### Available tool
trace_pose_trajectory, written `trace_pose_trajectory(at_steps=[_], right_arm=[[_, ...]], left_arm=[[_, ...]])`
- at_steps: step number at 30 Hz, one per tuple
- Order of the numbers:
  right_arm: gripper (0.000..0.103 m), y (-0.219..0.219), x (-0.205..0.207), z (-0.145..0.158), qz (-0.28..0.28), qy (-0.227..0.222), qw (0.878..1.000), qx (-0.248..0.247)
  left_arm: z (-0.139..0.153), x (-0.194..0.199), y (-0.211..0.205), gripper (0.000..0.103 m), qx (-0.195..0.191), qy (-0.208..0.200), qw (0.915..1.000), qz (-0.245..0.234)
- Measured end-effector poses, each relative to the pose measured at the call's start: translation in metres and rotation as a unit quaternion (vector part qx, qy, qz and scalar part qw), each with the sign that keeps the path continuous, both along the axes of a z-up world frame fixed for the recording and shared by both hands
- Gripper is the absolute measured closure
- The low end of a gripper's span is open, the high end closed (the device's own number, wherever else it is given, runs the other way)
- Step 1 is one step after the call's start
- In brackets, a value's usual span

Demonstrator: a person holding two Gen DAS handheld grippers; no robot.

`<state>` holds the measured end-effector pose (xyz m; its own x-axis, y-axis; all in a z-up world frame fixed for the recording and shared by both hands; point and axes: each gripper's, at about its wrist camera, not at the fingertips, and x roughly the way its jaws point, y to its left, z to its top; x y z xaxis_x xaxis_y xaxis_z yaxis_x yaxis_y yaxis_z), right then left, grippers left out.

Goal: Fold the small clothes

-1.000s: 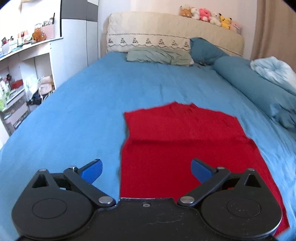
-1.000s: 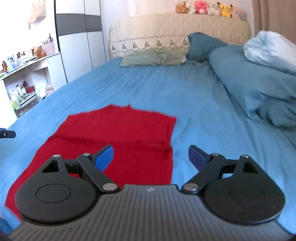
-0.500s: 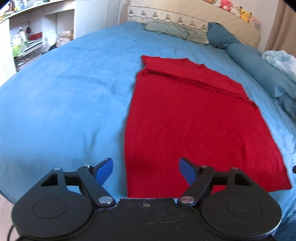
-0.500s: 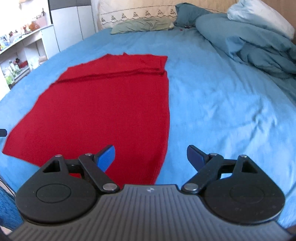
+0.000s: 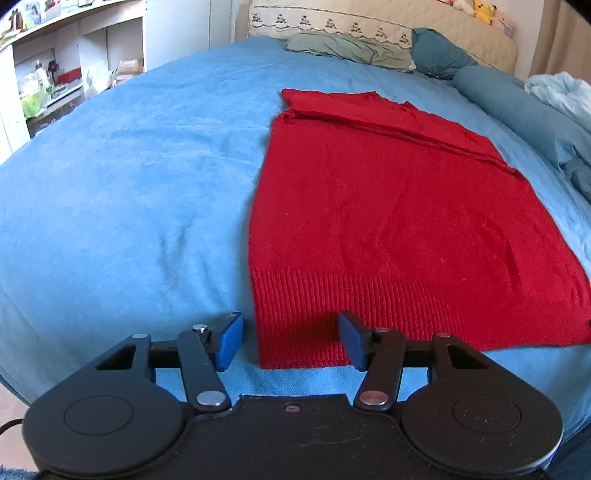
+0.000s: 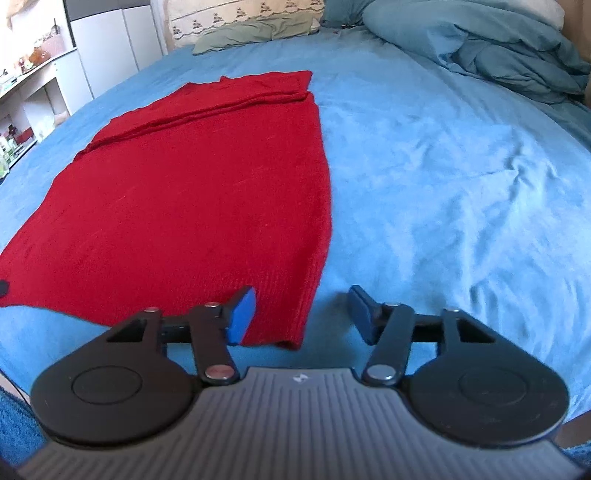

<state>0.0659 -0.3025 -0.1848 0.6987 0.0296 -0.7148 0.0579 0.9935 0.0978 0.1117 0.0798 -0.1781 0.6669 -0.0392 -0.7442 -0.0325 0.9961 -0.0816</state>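
Compared with a second ago, both cameras sit much lower and closer to the near edge of the bed (image 5: 110, 192), so the red knitted garment (image 5: 388, 221) now fills far more of each view and its ribbed hem is plain to see. The blue pads of both grippers also stand closer together than before. The left gripper (image 5: 291, 341) has its jaws closing, still apart, with the garment's near left corner lying between them and neither pad pressing on it. The right gripper (image 6: 301, 314) likewise has its jaws closing, still apart, around the garment's near right corner; its left pad sits over the red knit, the right pad over bare sheet. No brand name or writing can be read anywhere; a small pale mark on the right gripper's grey body is too small to make out. The garment lies flat on a blue sheet, its far end folded over in a band. Beyond it are a green pillow (image 5: 347, 48), a cream headboard (image 5: 369, 22) with embroidered trim, a rumpled blue duvet (image 6: 498, 48), and white shelves (image 5: 55, 74) with clutter on the left.
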Motion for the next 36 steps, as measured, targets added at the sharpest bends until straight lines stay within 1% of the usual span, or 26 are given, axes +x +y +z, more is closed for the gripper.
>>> trace_pose_trajectory(at_steps=[1, 2, 4, 6, 7, 10, 11, 12, 14, 18, 20, 23, 24, 26, 29, 30, 32, 34, 35, 36], right_arm=[[0.042, 0.003, -0.001, 0.000, 0.004, -0.001, 1.000, -0.001], [0.049, 0.006, -0.001, -0.001, 0.008, -0.002, 1.000, 0.000], [0.052, 0.010, -0.002, -0.001, 0.012, -0.002, 1.000, 0.000], [0.062, 0.011, -0.002, -0.002, 0.015, -0.002, 1.000, 0.007], [0.063, 0.012, -0.002, -0.002, 0.015, -0.002, 1.000, 0.008], [0.069, 0.011, -0.001, -0.002, 0.017, -0.003, 1.000, 0.012], [0.071, 0.010, -0.001, -0.001, 0.015, -0.004, 1.000, 0.015], [0.074, 0.008, 0.000, -0.001, 0.013, -0.003, 1.000, 0.020], [0.080, 0.005, 0.000, -0.001, 0.010, -0.004, 0.999, 0.031], [0.082, -0.001, 0.002, 0.005, 0.002, -0.004, 0.998, 0.059], [0.082, -0.009, 0.003, 0.014, -0.008, -0.008, 0.996, 0.090], [0.082, -0.024, 0.014, 0.039, -0.017, -0.028, 0.989, 0.143], [0.082, -0.027, 0.021, 0.050, -0.014, -0.037, 0.988, 0.151], [0.082, -0.031, 0.042, 0.073, -0.007, -0.058, 0.986, 0.158], [0.082, -0.037, 0.093, 0.110, 0.003, -0.094, 0.982, 0.162], [0.082, -0.040, 0.117, 0.123, 0.003, -0.105, 0.981, 0.166], [0.082, -0.045, 0.167, 0.145, 0.002, -0.122, 0.977, 0.174], [0.082, -0.047, 0.221, 0.157, -0.004, -0.132, 0.979, 0.155], [0.082, -0.046, 0.250, 0.158, -0.005, -0.133, 0.981, 0.142], [0.082, -0.045, 0.284, 0.154, -0.007, -0.129, 0.984, 0.125]], left_arm=[[0.000, -0.001, -0.001, 0.043, 0.002, -0.001, 1.0000, -0.002], [0.000, -0.001, -0.001, 0.045, 0.002, -0.001, 1.0000, -0.003], [-0.001, -0.001, 0.001, 0.049, -0.003, -0.001, 1.0000, -0.003], [-0.001, 0.000, 0.002, 0.055, -0.007, -0.001, 1.0000, -0.005], [-0.001, -0.001, 0.002, 0.056, -0.008, -0.001, 1.0000, -0.006], [0.001, -0.001, 0.004, 0.071, -0.015, -0.002, 0.9999, -0.007], [0.002, -0.002, 0.005, 0.085, -0.019, -0.002, 0.9998, -0.007], [0.004, -0.002, 0.006, 0.094, -0.025, -0.002, 0.9997, -0.008], [0.008, -0.003, 0.005, 0.095, -0.030, -0.005, 0.9995, -0.008], [0.020, -0.003, 0.005, 0.098, -0.036, -0.007, 0.9993, -0.008], [0.034, -0.002, 0.007, 0.098, -0.048, -0.021, 0.9986, -0.007], [0.067, 0.009, 0.010, 0.098, -0.070, -0.056, 0.9959, -0.014], [0.079, 0.018, 0.011, 0.098, -0.079, -0.070, 0.9942, -0.016], [0.102, 0.043, 0.011, 0.098, -0.086, -0.093, 0.9918, -0.013], [0.130, 0.095, 0.014, 0.098, -0.104, -0.117, 0.9875, 0.009], [0.139, 0.118, 0.015, 0.098, -0.109, -0.129, 0.9855, 0.017], [0.156, 0.170, 0.014, 0.098, -0.100, -0.151, 0.9831, 0.030], [0.165, 0.226, 0.012, 0.098, -0.097, -0.161, 0.9811, 0.044], [0.166, 0.250, 0.012, 0.098, -0.097, -0.163, 0.9806, 0.049], [0.162, 0.284, 0.012, 0.098, -0.095, -0.160, 0.9808, 0.058]])
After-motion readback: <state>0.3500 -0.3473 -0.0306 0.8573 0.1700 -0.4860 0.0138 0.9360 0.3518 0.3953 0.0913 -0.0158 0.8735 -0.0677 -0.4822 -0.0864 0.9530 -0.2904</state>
